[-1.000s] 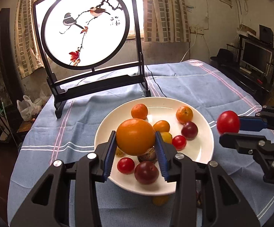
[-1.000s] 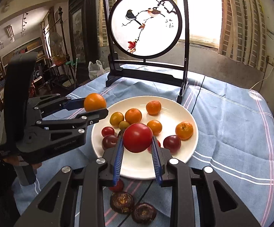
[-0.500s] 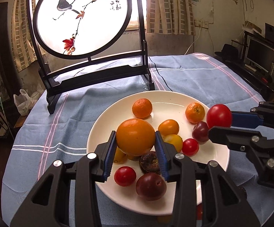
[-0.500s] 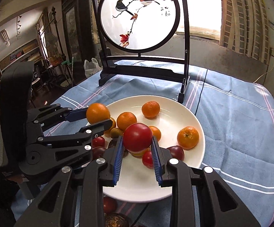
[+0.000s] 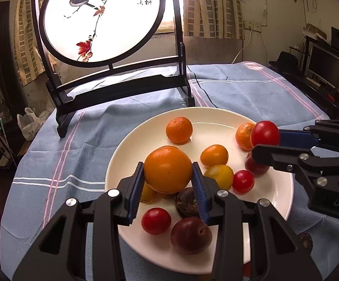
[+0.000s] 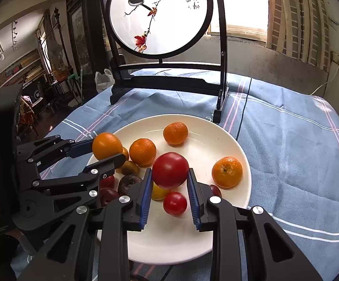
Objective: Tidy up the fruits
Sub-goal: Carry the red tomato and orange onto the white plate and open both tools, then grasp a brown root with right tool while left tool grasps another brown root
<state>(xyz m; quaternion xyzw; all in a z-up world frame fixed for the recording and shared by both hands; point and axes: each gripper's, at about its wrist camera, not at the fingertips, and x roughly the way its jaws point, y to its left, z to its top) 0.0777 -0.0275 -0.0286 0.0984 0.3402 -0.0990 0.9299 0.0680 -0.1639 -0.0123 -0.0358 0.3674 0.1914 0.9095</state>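
Left wrist view: the left gripper [image 5: 168,178] clamped an orange [image 5: 168,169] above the plate [image 5: 216,119], the right gripper [image 6: 170,188] a tomato [image 6: 170,170] (apparently not touching it); both needed low, gentle releases.

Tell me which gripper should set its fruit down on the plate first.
Probably right. The right gripper holds the red tomato over a bare patch of the white plate; the left gripper holds the orange above crowded fruit.
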